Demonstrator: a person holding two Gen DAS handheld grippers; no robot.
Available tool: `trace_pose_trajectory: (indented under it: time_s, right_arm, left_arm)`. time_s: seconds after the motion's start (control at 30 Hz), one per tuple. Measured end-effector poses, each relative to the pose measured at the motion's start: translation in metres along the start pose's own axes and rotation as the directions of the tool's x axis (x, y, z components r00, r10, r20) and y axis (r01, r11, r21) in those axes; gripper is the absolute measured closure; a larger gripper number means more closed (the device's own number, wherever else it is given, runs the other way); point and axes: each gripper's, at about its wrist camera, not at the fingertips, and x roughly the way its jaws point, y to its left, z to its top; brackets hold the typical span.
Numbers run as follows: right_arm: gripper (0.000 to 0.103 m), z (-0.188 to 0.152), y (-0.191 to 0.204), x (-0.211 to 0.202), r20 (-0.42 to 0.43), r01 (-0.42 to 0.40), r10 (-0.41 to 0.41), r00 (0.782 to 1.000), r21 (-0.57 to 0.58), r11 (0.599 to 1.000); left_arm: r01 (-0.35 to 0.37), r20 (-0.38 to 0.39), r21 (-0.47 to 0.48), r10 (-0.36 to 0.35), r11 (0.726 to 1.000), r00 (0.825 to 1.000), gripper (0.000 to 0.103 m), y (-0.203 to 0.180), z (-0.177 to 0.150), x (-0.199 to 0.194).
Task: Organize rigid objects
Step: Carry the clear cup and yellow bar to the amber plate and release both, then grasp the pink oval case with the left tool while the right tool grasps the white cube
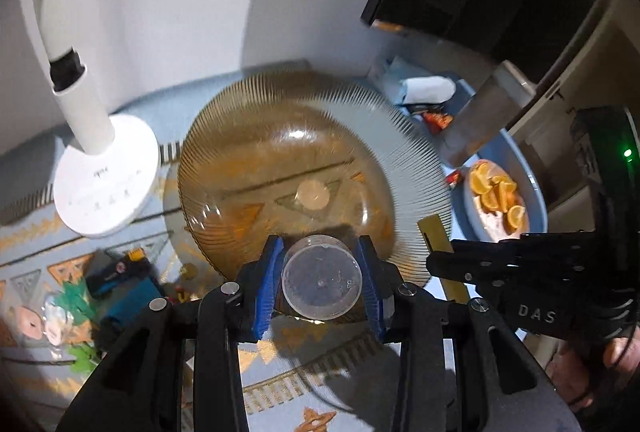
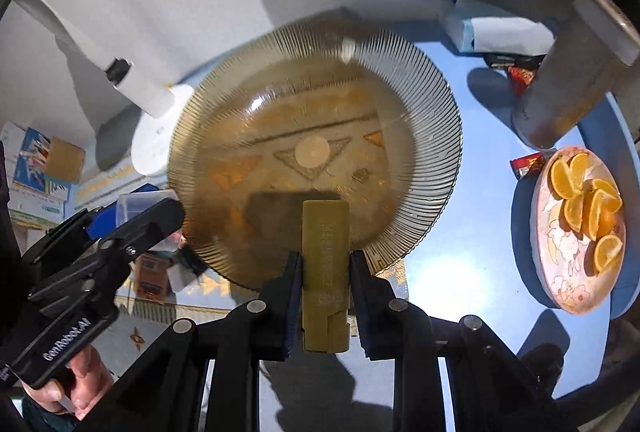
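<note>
Two grips were full at this moment. The left gripper (image 1: 322, 278) had its blue pads (image 1: 267, 286) pressed on either side of a small clear plastic cup (image 1: 322, 278), seen end-on, hovering at the six o'clock edge of an amber ribbed glass plate (image 1: 280, 167). The right gripper (image 2: 325, 284) was clenched on an olive-gold rectangular block (image 2: 326, 272), likewise held over the plate's six o'clock rim.

Outward from the fingers, the plate rested on a patterned cloth (image 1: 280, 376) and looked bare; the pale round spot at its centre could not be identified. A white lamp base (image 1: 106, 175) stood at its nine o'clock, a dish of orange slices (image 2: 580, 228) at three o'clock, and a grey cylinder (image 2: 568, 71) toward two o'clock.

As a judgement, the task looked only partly done: both items were lifted but neither was set down, and small clutter at eight o'clock (image 1: 120, 292) still awaited sorting.
</note>
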Motion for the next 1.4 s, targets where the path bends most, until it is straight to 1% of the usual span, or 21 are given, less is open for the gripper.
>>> trace_pose_trajectory:
  time_s: [0.1, 0.13, 0.17, 0.2, 0.23, 0.27, 0.3, 0.33, 0.4, 0.47, 0.57, 0.63, 0.77, 0.9, 0.97, 1.1, 1.17, 1.27, 1.4]
  right_arm:
    - [0.08, 0.004, -0.003, 0.005, -0.017, -0.008, 0.009, 1.0, 0.003, 1.0]
    - [0.08, 0.006, -0.005, 0.006, -0.024, -0.018, 0.018, 1.0, 0.012, 1.0]
    - [0.08, 0.008, -0.008, 0.006, -0.023, -0.033, 0.034, 0.999, 0.035, 0.999]
    - [0.076, 0.009, -0.013, 0.005, -0.015, -0.05, 0.051, 0.999, 0.063, 0.997]
    - [0.074, 0.01, -0.019, 0.001, 0.007, -0.08, 0.08, 0.997, 0.092, 0.993]
    - [0.067, 0.009, -0.022, -0.003, 0.024, -0.083, 0.081, 0.996, 0.105, 0.991]
    - [0.058, 0.009, -0.024, -0.008, 0.043, -0.064, 0.059, 0.997, 0.116, 0.991]
    - [0.055, 0.007, -0.026, -0.011, 0.054, -0.05, 0.044, 0.998, 0.12, 0.992]
    - [0.054, 0.004, -0.028, -0.017, 0.073, -0.041, 0.032, 0.997, 0.126, 0.991]
    - [0.054, -0.002, -0.029, -0.019, 0.072, -0.049, 0.039, 0.997, 0.144, 0.988]
    - [0.054, -0.011, -0.024, -0.015, 0.055, -0.057, 0.049, 0.997, 0.157, 0.986]
    - [0.054, -0.017, -0.013, -0.011, 0.04, -0.068, 0.063, 0.997, 0.149, 0.986]
    - [0.054, -0.028, 0.02, -0.004, 0.023, -0.063, 0.061, 0.998, 0.102, 0.993]
    - [0.054, -0.035, 0.049, -0.001, 0.021, -0.074, 0.073, 0.997, 0.069, 0.995]
    - [0.054, -0.041, 0.067, 0.002, 0.018, -0.047, 0.046, 0.999, 0.039, 0.998]
    - [0.054, -0.054, 0.101, 0.013, -0.006, -0.058, 0.058, 0.998, -0.002, 0.998]
    - [0.054, -0.061, 0.114, 0.019, -0.018, -0.068, 0.068, 0.998, -0.009, 0.998]
    - [0.054, -0.071, 0.136, 0.029, -0.042, -0.078, 0.077, 0.996, -0.024, 0.997]
    - [0.054, -0.084, 0.162, 0.043, -0.069, -0.091, 0.089, 0.994, -0.032, 0.995]
  left_arm:
    - [0.012, -0.015, -0.014, -0.012, 1.0, 1.0, 0.068, 0.0, 0.001, 0.009]
    - [0.023, -0.019, -0.015, -0.023, 1.0, 1.0, 0.063, 0.0, 0.002, 0.01]
    - [0.028, -0.022, -0.019, -0.028, 0.999, 0.999, 0.055, 0.001, 0.003, 0.012]
    - [0.017, -0.023, -0.03, -0.018, 0.999, 1.0, 0.036, 0.002, 0.003, 0.012]
    - [0.006, -0.018, -0.049, -0.007, 0.999, 1.0, 0.021, 0.006, 0.004, 0.011]
    - [0.006, -0.005, -0.068, -0.006, 0.998, 1.0, 0.02, 0.009, 0.004, 0.009]
    - [0.014, 0.011, -0.089, -0.013, 0.996, 1.0, 0.02, 0.013, 0.002, 0.003]
    - [0.02, 0.02, -0.102, -0.019, 0.995, 1.0, 0.02, 0.019, -0.001, -0.004]
    - [0.003, 0.025, -0.109, -0.001, 0.994, 1.0, 0.02, 0.028, -0.008, -0.015]
    - [-0.014, 0.02, -0.128, 0.017, 0.992, 1.0, 0.02, 0.04, -0.017, -0.024]
    - [-0.023, 0.016, -0.188, 0.027, 0.982, 1.0, 0.02, 0.065, -0.035, -0.04]
    - [-0.043, 0.024, -0.228, 0.05, 0.973, 0.998, 0.02, 0.084, -0.048, -0.056]
    - [-0.084, 0.044, -0.32, 0.103, 0.944, 0.994, 0.02, 0.123, -0.072, -0.087]
    - [-0.131, 0.064, -0.41, 0.172, 0.903, 0.983, 0.02, 0.168, -0.094, -0.124]
    - [-0.154, 0.067, -0.436, 0.203, 0.887, 0.977, 0.02, 0.189, -0.104, -0.14]
    - [-0.189, 0.067, -0.462, 0.246, 0.867, 0.967, 0.02, 0.221, -0.119, -0.16]
    - [-0.201, 0.064, -0.465, 0.259, 0.862, 0.964, 0.02, 0.231, -0.124, -0.164]
    - [-0.198, 0.062, -0.467, 0.255, 0.862, 0.965, 0.02, 0.245, -0.13, -0.168]
    - [-0.21, 0.039, -0.427, 0.25, 0.88, 0.967, 0.02, 0.254, -0.131, -0.164]
